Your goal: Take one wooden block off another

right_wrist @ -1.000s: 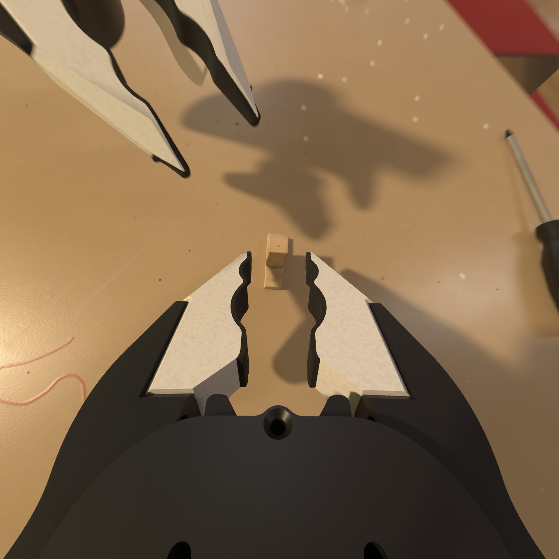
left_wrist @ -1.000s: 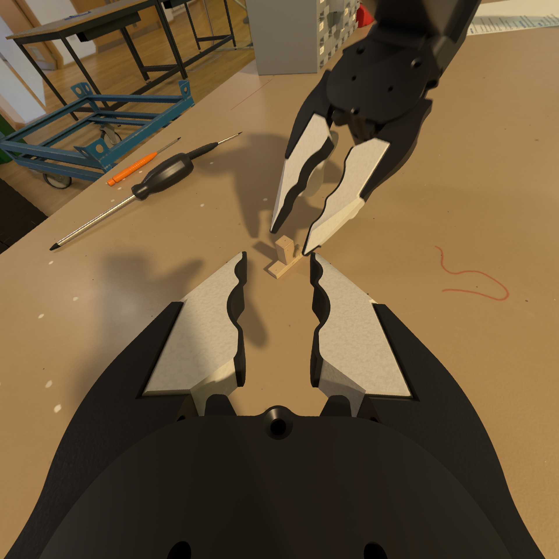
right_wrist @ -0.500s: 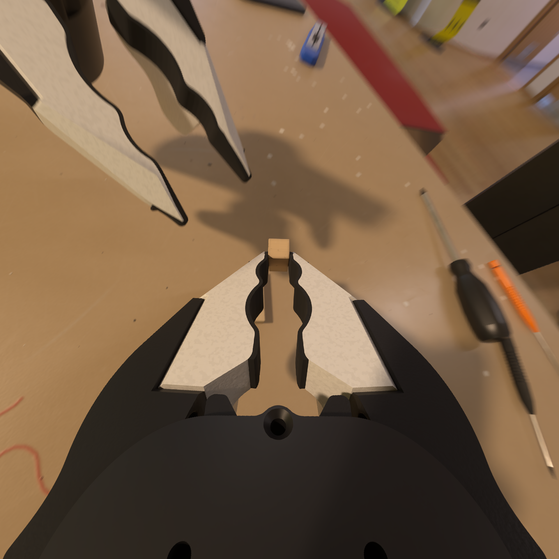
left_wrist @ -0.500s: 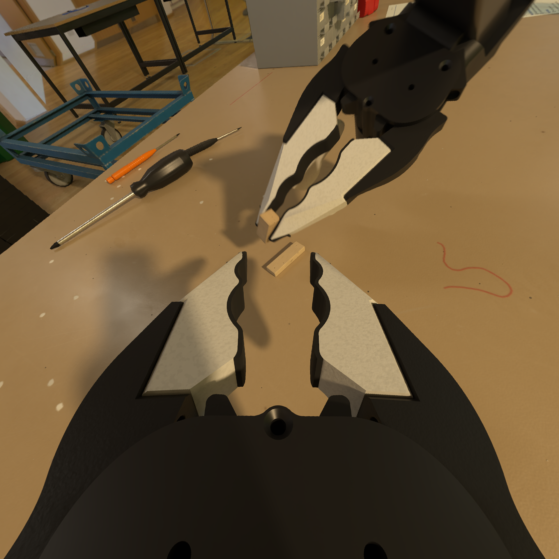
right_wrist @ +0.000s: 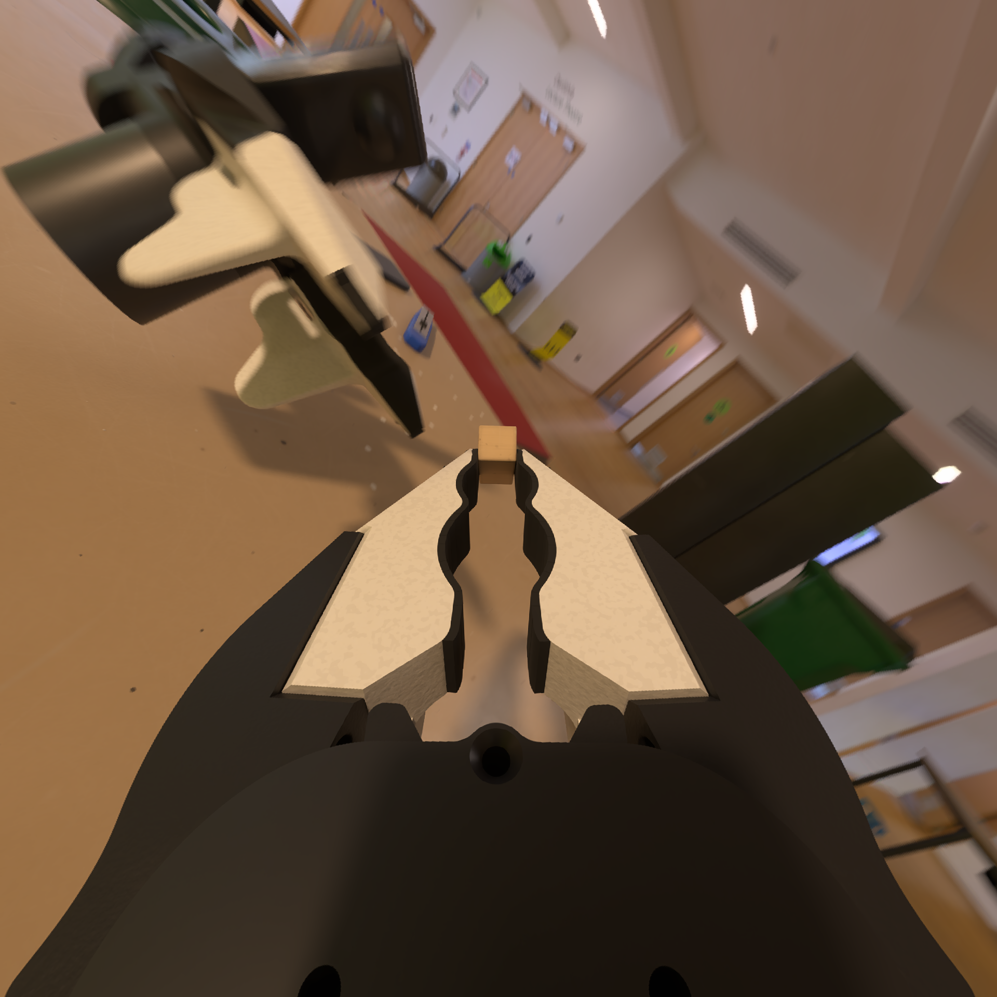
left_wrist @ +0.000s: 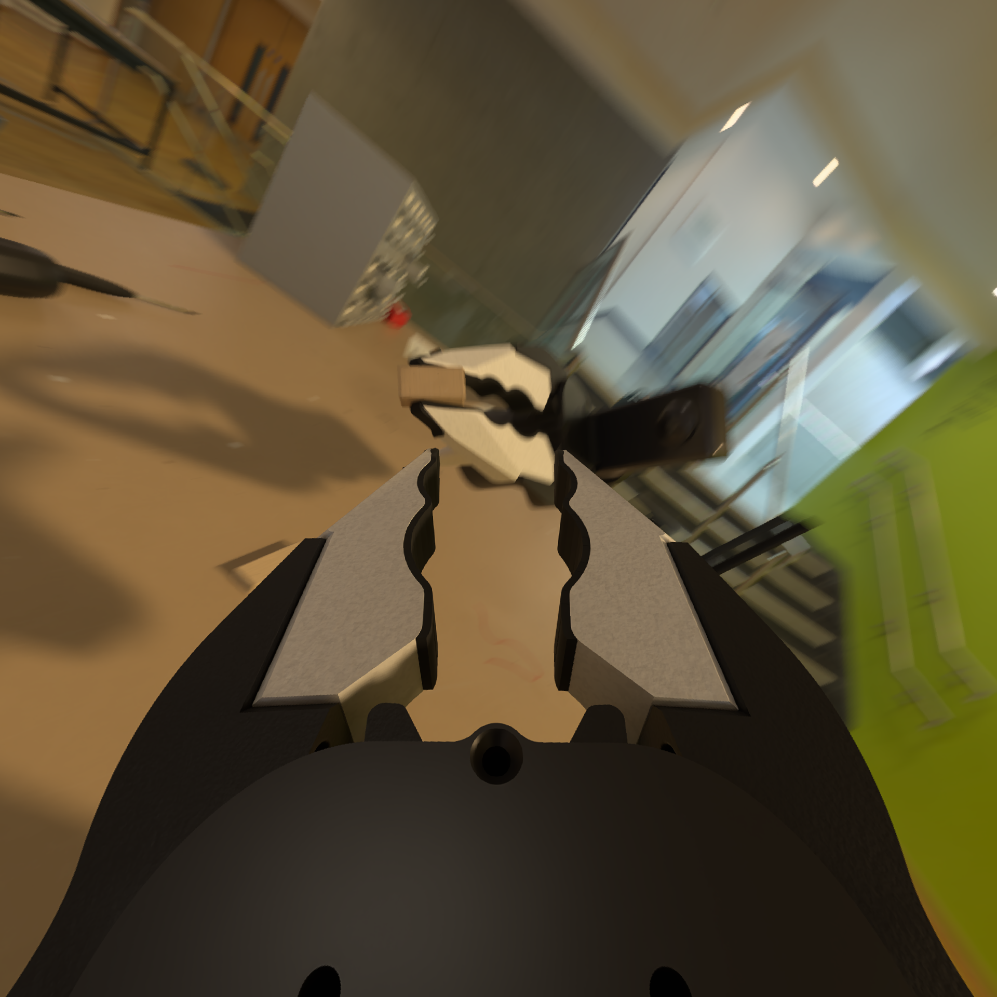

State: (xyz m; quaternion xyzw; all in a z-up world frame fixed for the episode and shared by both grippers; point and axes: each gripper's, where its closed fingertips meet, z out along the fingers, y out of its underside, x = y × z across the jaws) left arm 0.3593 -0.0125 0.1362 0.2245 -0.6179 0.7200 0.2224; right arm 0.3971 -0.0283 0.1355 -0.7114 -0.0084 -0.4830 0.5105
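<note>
The small pale wooden block (right_wrist: 497,452), a squarish cube of plain light timber, is pinched at the very tips of the right gripper (right_wrist: 497,458), with about half of it standing proud beyond the fingertips. It hangs clear above the tan desk surface (right_wrist: 135,539), over the part of the desk that runs toward the far edge where a long red strip (right_wrist: 458,334) lies. The left wrist view shows the same block (left_wrist: 431,384) from the side, sticking out past the cream pads.

Judging by its size and material, the block is light, rigid and not fragile; its flat opposite faces are the natural places to clamp. Smooth wood held only by the last bit of the pads could twist or slip, so a deeper bite would be safer.

The right gripper's jaws stand narrow, closed onto the block's two sides. The left gripper (left_wrist: 495,464) stands moderately parted and holds nothing, only bare desk showing between its fingers.

The flat second block is not clearly visible in either view; a pale sliver (left_wrist: 253,561) on the desk beside the left finger may be it, but blur makes that uncertain.
</note>
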